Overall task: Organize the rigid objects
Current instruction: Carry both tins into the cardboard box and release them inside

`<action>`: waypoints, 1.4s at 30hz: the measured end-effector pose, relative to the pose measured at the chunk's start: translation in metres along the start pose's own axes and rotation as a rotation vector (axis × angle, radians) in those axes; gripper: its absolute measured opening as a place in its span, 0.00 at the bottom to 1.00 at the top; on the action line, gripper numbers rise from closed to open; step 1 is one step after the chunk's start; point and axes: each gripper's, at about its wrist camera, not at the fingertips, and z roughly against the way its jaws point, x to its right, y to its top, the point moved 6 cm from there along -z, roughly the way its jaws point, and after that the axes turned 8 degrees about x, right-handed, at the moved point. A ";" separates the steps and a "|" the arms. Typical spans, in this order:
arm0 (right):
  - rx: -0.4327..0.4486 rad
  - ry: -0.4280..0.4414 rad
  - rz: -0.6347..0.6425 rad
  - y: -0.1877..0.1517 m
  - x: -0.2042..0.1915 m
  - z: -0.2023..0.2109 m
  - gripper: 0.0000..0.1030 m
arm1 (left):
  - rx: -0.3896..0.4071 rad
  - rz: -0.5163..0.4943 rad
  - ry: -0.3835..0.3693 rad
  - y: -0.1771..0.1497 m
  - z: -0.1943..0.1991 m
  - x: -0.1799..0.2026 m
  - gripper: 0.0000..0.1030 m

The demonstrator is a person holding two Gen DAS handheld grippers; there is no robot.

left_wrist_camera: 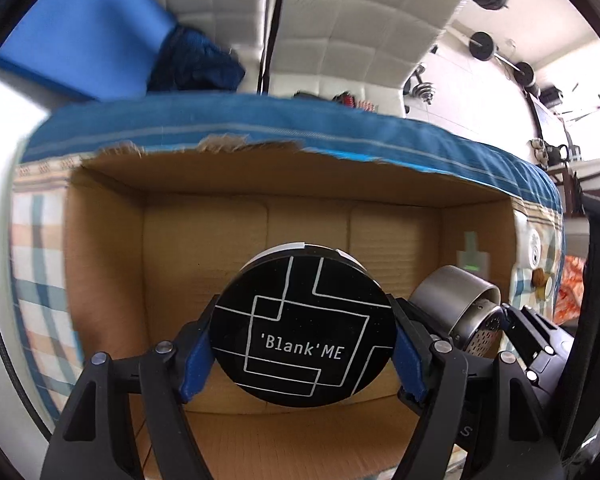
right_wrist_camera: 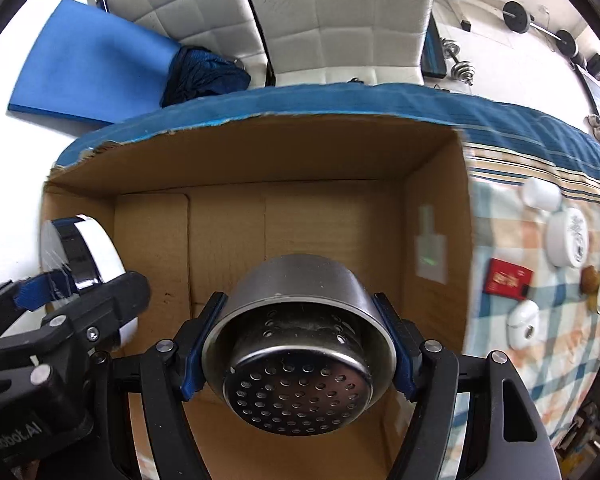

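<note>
My left gripper is shut on a round black tin with white lines and the words 'Blank' ME on its lid, held over the open cardboard box. My right gripper is shut on a steel perforated strainer cup, also held over the box. The strainer cup shows at the right of the left wrist view. The tin shows edge-on at the left of the right wrist view. The two grippers are side by side.
The box sits on a table with a blue checked cloth. On the cloth right of the box lie white round containers, a red packet and a white case. White chairs and a blue mat stand behind.
</note>
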 end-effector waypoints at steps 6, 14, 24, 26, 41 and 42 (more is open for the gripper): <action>-0.027 -0.025 0.011 0.009 -0.006 -0.040 0.71 | -0.078 0.052 -0.031 0.006 -0.037 -0.022 0.71; -0.060 -0.060 0.007 0.020 0.003 -0.071 0.71 | -0.150 0.028 0.001 0.018 -0.079 -0.025 0.71; -0.084 -0.060 0.021 0.026 0.009 -0.082 0.72 | -0.169 0.037 0.029 0.020 -0.088 -0.031 0.71; -0.109 -0.059 0.026 0.028 0.010 -0.084 0.73 | -0.182 0.037 0.040 0.022 -0.088 -0.030 0.71; -0.122 -0.060 0.055 0.028 0.000 -0.064 0.91 | -0.158 0.048 0.044 0.016 -0.053 -0.035 0.94; -0.123 -0.058 0.060 0.025 -0.002 -0.061 0.94 | -0.141 0.040 0.049 0.016 -0.046 -0.035 1.00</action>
